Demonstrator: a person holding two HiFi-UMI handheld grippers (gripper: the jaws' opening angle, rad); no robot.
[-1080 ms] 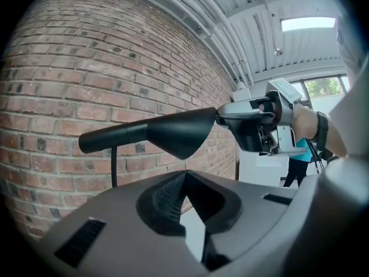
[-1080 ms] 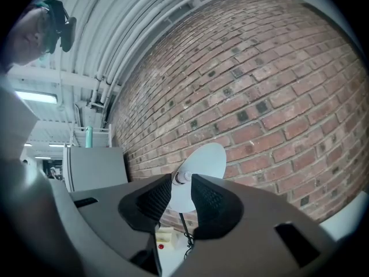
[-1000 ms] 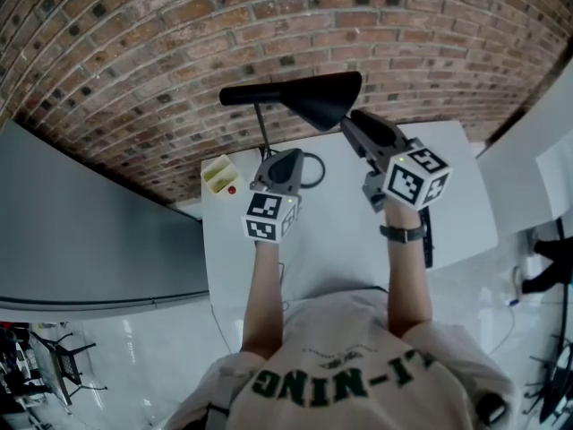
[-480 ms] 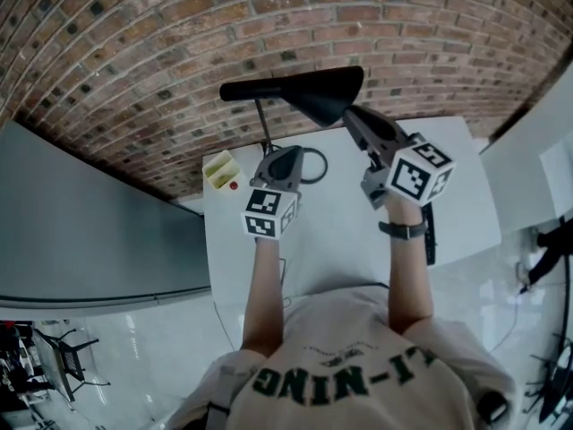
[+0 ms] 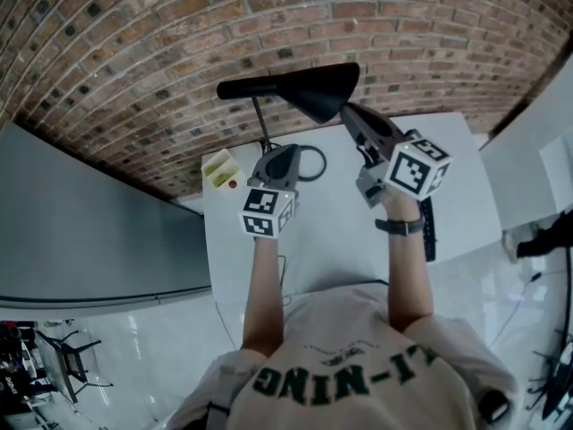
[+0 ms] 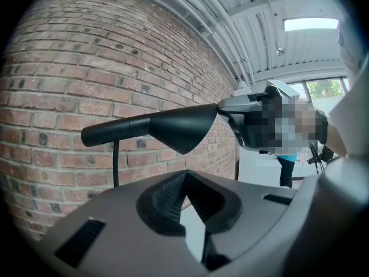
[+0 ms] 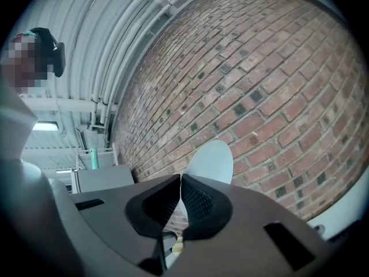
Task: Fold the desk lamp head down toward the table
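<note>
Closing the right gripper (image 7: 180,179) jaws, nearly together, on the thin rim of the black cone-shaped desk lamp head (image 5: 309,90); left gripper (image 6: 184,178) jaws pressed together on nothing. Nearest, reading "LI-NING" across the pale T-shirt (image 5: 358,348). Farther, above the white rectangular table (image 5: 331,231), finding the lamp head raised level on its thin stem, before the red brick wall (image 5: 134,52).

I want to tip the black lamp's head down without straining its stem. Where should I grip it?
Grip the lamp head by its wide end's thin rim, from the right. That edge fits jaws and lies farthest from the stem; the right gripper is closing its jaws on it.
</note>
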